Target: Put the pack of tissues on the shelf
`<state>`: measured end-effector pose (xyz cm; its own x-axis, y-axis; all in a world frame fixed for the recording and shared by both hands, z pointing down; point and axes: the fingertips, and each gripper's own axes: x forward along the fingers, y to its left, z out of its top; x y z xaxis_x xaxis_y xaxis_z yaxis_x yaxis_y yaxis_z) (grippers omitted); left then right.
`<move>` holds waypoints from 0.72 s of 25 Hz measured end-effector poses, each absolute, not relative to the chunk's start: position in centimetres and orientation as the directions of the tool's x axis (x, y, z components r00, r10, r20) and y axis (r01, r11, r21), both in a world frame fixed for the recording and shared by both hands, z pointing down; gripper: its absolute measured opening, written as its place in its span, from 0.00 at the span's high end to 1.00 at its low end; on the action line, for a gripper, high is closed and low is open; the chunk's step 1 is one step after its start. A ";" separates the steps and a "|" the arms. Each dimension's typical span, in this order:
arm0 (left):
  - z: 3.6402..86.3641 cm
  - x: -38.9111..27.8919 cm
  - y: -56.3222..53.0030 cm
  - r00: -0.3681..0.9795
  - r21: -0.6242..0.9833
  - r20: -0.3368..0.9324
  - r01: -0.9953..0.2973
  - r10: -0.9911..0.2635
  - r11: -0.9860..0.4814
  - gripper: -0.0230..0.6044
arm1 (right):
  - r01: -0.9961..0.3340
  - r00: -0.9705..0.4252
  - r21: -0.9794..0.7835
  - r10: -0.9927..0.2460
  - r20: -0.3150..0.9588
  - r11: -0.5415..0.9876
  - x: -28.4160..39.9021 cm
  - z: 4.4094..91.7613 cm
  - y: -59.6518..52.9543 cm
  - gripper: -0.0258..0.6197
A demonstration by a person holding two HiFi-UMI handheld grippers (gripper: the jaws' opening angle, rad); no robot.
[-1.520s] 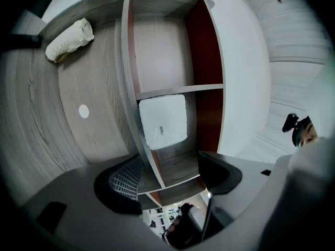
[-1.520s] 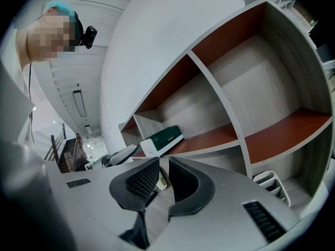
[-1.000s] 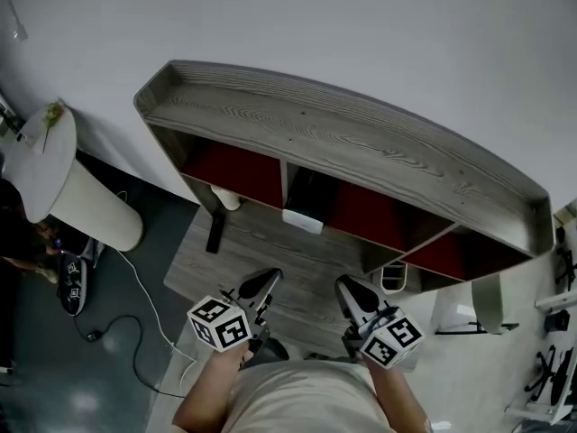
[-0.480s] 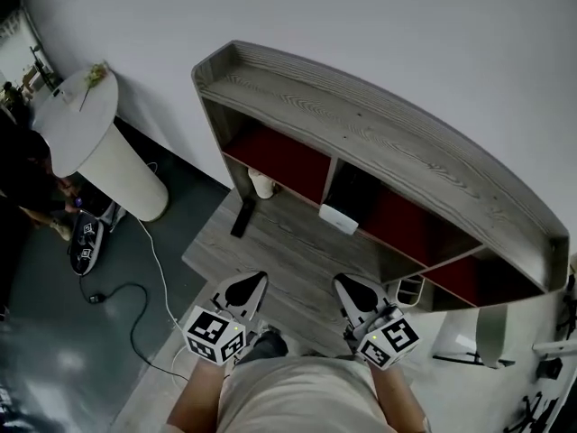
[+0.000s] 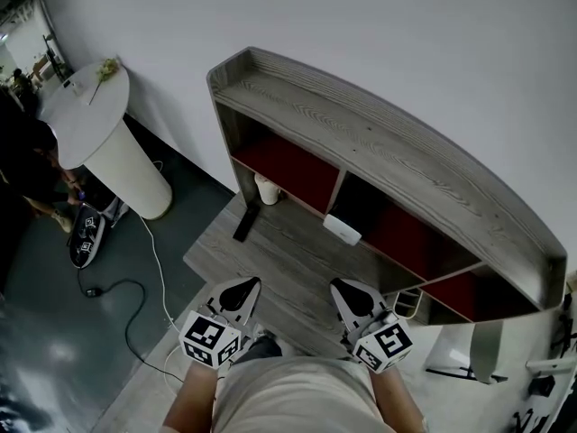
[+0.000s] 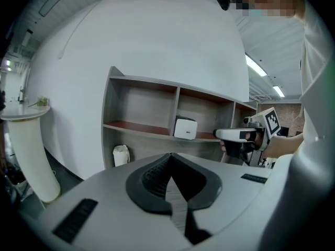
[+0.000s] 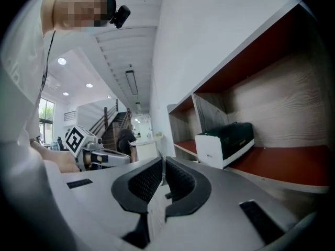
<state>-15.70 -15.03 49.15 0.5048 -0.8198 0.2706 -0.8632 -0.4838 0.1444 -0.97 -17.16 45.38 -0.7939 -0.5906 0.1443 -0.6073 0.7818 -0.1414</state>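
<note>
Shelf (image 5: 388, 147) shifted right, holding tissues (image 5: 343, 229), left gripper (image 5: 245, 287) closed

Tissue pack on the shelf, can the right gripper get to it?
Probably yes: the tissue pack sits at the open front of the shelf, with nothing between it and the right gripper, whose shut jaws would need opening.

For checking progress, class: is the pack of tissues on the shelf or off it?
On the shelf. The pack of tissues sits on the red board of the middle compartment, just beside the divider.
</note>
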 end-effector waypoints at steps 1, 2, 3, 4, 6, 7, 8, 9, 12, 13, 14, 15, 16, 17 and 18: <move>49.2 -15.7 -15.2 0.497 0.140 0.272 -0.868 -0.824 -0.477 0.94 | -0.606 -0.795 -0.139 -0.589 0.147 0.784 -1.0 45.4 -17.2 0.89; 49.3 -15.7 -15.3 0.485 0.137 0.273 -0.874 -0.831 -0.466 0.94 | -0.603 -0.797 -0.137 -0.585 0.149 0.786 -1.0 45.5 -17.2 0.89; 49.4 -15.7 -15.5 0.474 0.135 0.271 -0.880 -0.837 -0.455 0.94 | -0.599 -0.800 -0.136 -0.580 0.152 0.789 -1.0 45.5 -17.2 0.89; 49.4 -15.7 -15.7 0.468 0.136 0.268 -0.884 -0.842 -0.448 0.94 | -0.594 -0.803 -0.132 -0.575 0.157 0.794 -1.1 45.6 -17.2 0.89; 49.2 -15.4 -15.9 0.472 0.150 0.257 -0.881 -0.843 -0.448 0.94 | -0.586 -0.808 -0.122 -0.566 0.163 0.801 -1.1 45.7 -17.1 0.89; 49.2 -15.1 -16.0 0.480 0.159 0.251 -0.877 -0.840 -0.454 0.94 | -0.585 -0.808 -0.118 -0.565 0.165 0.802 -1.0 45.7 -17.1 0.89; 49.1 -14.8 -16.0 0.490 0.166 0.245 -0.871 -0.836 -0.462 0.94 | -0.586 -0.808 -0.117 -0.566 0.165 0.802 -0.9 45.7 -17.2 0.89; 48.9 -14.5 -16.1 0.502 0.172 0.235 -0.864 -0.832 -0.473 0.94 | -0.587 -0.807 -0.118 -0.567 0.165 0.801 -0.7 45.8 -17.2 0.89; 48.5 -13.7 -16.2 0.538 0.201 0.207 -0.841 -0.817 -0.502 0.94 | -0.594 -0.802 -0.123 -0.574 0.162 0.795 -0.1 45.8 -17.5 0.89; 48.4 -13.4 -16.3 0.546 0.208 0.207 -0.835 -0.812 -0.509 0.94 | -0.596 -0.801 -0.124 -0.577 0.161 0.793 0.1 45.9 -17.6 0.89; 48.4 -13.1 -16.3 0.552 0.209 0.211 -0.832 -0.807 -0.514 0.94 | -0.598 -0.799 -0.126 -0.579 0.160 0.791 0.3 45.9 -17.7 0.89; 48.4 -12.9 -16.4 0.555 0.206 0.217 -0.830 -0.803 -0.519 0.94 | -0.600 -0.798 -0.128 -0.581 0.159 0.789 0.4 45.9 -17.8 0.89; 48.5 -12.6 -16.5 0.557 0.204 0.223 -0.829 -0.800 -0.521 0.94 | -0.601 -0.797 -0.131 -0.582 0.159 0.788 0.5 46.0 -17.8 0.89; 48.5 -12.5 -16.5 0.559 0.206 0.227 -0.828 -0.798 -0.521 0.94 | -0.602 -0.797 -0.132 -0.583 0.159 0.787 0.6 46.0 -17.9 0.89; 48.6 -12.4 -16.6 0.561 0.214 0.230 -0.827 -0.796 -0.520 0.94 | -0.603 -0.796 -0.133 -0.584 0.160 0.786 0.7 46.1 -17.9 0.89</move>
